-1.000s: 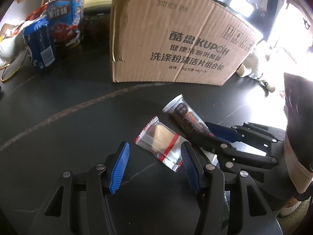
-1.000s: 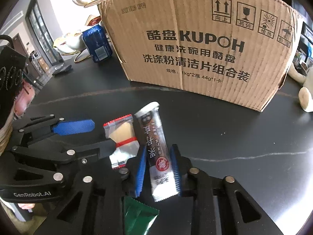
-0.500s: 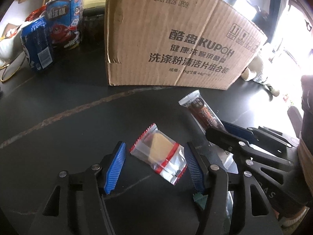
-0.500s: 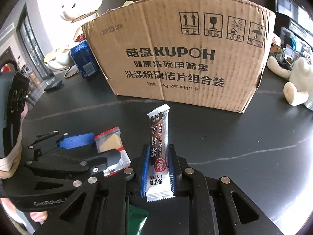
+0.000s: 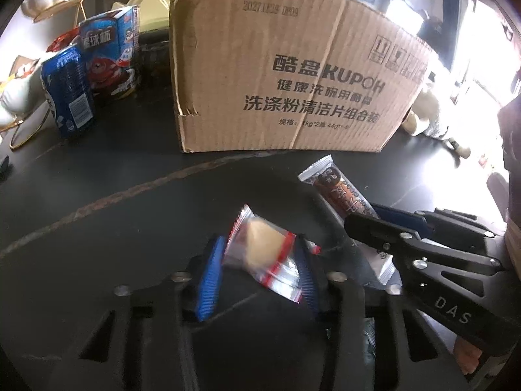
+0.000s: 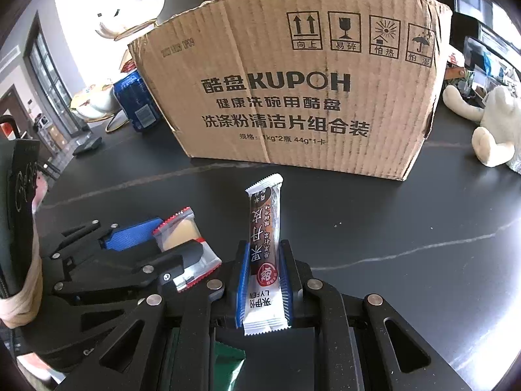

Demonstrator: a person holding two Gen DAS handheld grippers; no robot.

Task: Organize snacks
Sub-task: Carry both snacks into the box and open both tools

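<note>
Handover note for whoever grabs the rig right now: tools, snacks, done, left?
Right tool: shut on the brown snack bar, held upright off the black table.
Left tool: jaws closing around the clear red-edged cake packet; grip not confirmed.
Cardboard box stands just behind both tools. A green packet shows under the right tool.
Done: bar picked up.
Left: secure the packet, then probably drop both into the box. Nothing seen going in yet; box interior hidden.
</note>
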